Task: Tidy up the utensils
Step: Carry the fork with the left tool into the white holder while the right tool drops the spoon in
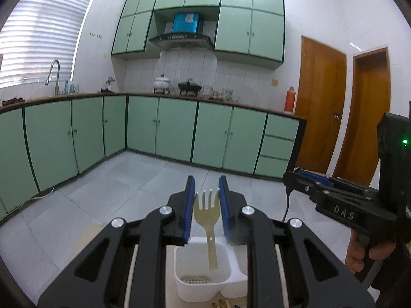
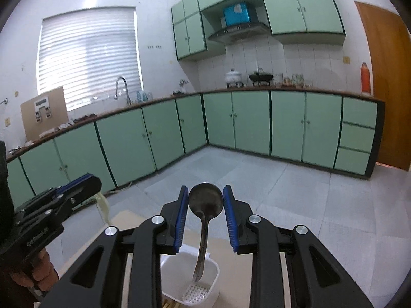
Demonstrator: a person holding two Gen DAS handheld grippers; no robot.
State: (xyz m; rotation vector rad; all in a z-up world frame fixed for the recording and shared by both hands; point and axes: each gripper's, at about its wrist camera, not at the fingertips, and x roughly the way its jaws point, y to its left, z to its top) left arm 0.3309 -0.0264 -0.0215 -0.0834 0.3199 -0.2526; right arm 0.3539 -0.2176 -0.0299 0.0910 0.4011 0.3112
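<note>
With our left gripper [image 1: 206, 190] we hold a pale fork [image 1: 207, 211], jaws closed on its head, handle hanging over the white perforated caddy [image 1: 203, 277]. Our right gripper [image 2: 205, 200] clamps a dark spoon [image 2: 205, 201] by its bowl above the same caddy [image 2: 191, 287]. We judge the next move is lowering each handle-first into a compartment. Only the left wrist view shows two compartments.

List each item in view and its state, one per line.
left gripper: shut on fork head
fork: held, handle hanging over the holder
right gripper: shut on spoon bowl
spoon: held, handle hanging into the holder
utensil holder: upright
</note>
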